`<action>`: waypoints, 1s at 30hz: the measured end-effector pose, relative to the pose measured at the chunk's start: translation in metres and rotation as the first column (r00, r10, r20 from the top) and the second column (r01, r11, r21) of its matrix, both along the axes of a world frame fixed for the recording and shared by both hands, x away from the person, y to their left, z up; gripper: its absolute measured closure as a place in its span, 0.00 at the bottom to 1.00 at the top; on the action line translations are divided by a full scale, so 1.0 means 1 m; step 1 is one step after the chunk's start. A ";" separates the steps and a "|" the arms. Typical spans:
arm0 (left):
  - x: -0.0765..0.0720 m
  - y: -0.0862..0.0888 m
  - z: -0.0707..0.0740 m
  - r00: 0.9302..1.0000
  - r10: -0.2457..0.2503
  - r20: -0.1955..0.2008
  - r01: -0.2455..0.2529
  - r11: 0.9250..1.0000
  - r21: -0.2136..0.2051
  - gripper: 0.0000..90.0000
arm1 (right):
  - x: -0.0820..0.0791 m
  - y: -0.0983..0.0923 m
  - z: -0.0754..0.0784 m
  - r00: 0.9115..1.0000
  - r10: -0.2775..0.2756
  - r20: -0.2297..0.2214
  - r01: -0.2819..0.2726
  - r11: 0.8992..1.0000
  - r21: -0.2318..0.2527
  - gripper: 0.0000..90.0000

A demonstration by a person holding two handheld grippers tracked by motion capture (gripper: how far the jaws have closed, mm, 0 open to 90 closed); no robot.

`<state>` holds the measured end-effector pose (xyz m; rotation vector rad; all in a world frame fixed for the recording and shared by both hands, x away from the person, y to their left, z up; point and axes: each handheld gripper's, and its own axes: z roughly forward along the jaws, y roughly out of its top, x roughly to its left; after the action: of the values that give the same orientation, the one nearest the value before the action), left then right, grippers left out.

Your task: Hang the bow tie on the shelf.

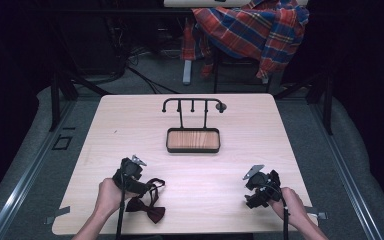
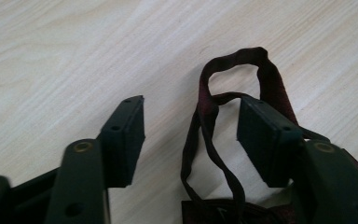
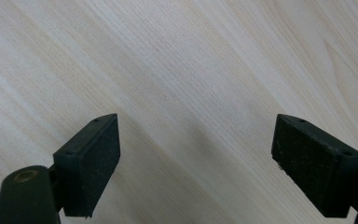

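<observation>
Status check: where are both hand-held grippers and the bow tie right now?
Left hand-held gripper half open, straddling bow tie strap, not clamped. Right hand-held gripper open over bare table. Nothing in the way.

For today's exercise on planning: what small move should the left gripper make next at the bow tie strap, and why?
Probably close the left gripper fully: the dark red strap of the bow tie lies between its half-open pads, not yet pinched. The right gripper waits open over bare table.

We see bare pale wooden tabletop [image 1: 260, 125] either side of the black wire rack with wooden tray [image 1: 193, 140] | dark red bow tie with looped strap [image 1: 147, 202] blocks our near-left edge
</observation>
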<state>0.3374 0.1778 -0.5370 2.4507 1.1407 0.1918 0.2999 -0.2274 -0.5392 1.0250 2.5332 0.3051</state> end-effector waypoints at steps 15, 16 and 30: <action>0.003 -0.012 -0.008 0.998 -0.053 -0.024 0.055 0.997 0.051 0.66 | 0.000 -0.002 0.000 1.000 -0.007 0.002 0.007 1.000 -0.009 0.17; 0.003 -0.013 -0.009 0.998 -0.053 -0.017 0.054 0.997 0.060 0.66 | 0.000 -0.002 0.001 1.000 -0.006 0.002 0.006 1.000 -0.005 0.17; 0.001 -0.016 -0.011 0.995 -0.091 -0.038 0.094 0.992 0.089 0.82 | 0.000 -0.001 0.001 1.000 -0.004 0.004 0.004 1.000 0.002 0.17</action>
<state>0.3381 0.1616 -0.5481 2.5893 1.0509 0.1783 0.2995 -0.2288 -0.5386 1.0297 2.5277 0.3079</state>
